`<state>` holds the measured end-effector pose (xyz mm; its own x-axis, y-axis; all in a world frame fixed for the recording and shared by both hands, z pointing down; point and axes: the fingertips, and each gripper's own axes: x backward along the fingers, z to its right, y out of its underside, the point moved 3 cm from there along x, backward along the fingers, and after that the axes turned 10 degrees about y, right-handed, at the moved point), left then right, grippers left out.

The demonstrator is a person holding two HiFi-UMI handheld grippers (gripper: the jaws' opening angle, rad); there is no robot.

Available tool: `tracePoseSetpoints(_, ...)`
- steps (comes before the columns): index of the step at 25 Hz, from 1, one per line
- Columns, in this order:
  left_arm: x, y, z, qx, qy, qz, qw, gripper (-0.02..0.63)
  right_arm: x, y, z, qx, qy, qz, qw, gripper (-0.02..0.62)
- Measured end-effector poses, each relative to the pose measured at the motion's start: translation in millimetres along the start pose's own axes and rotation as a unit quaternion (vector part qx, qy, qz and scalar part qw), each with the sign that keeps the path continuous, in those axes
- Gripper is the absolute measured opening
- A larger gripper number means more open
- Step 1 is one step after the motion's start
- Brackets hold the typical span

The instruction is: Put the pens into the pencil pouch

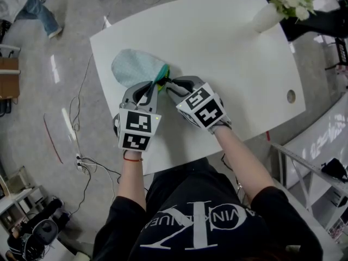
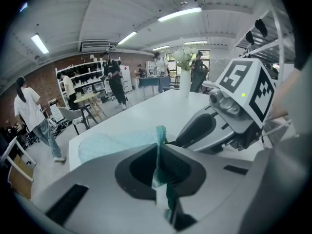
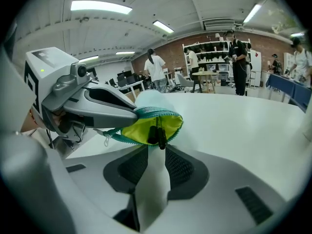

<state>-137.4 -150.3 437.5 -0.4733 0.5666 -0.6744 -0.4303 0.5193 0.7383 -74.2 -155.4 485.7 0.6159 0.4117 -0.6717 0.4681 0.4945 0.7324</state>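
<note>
The light teal pencil pouch point(image 1: 136, 67) lies on the white table point(image 1: 228, 58), its open mouth turned toward the person. The left tongs point(image 2: 160, 155) are closed tight on the pouch's zip edge at the mouth, with the teal fabric pinched upright between the pads. In the right gripper view that grip holds the mouth open, showing the yellow lining point(image 3: 139, 128). The dark ends of 2 pens point(image 3: 158, 130) stick out of the opening, and the rest of them is inside the pouch. The right tongs point(image 3: 156, 152) stand apart, with bare table showing through the gap. Their tips are just short of the pen ends, and I cannot tell whether they touch them. From the head view the 2 grippers sit side by side near the table's front edge, both pointing at the pouch mouth. A white vase of flowers point(image 1: 269, 16) stands well apart at the far corner.
</note>
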Motion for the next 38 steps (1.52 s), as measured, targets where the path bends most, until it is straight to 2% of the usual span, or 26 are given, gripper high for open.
tracePoseSetpoints(12, -1, -1, 3, -0.005, 0.013, 0.001, 0.9999, 0.017, -11, -11, -7, 0.041, -0.016, -0.01, 0.999, 0.132)
tracePoseSetpoints(21, -5, 7, 0, -0.012, -0.001, -0.023, 0.9997, 0.017, -3, -6, 0, 0.027, -0.011, 0.005, 1.0, 0.135)
tracePoseSetpoints(30, -11, 18, 1, -0.006, -0.02, -0.033, 0.9992, 0.018, 16, 6, 13, -0.012, 0.0, 0.014, 1.0, 0.127)
tracePoseSetpoints(35, -11, 22, 2, 0.005, -0.027, -0.023, 0.9993, 0.026, 22, 14, 17, -0.024, 0.007, 0.014, 1.0, 0.124)
tracePoseSetpoints(38, -8, 22, 2, 0.014, -0.029, -0.012, 0.9994, 0.053, 25, 15, 17, -0.026, 0.009, 0.015, 1.0, 0.124)
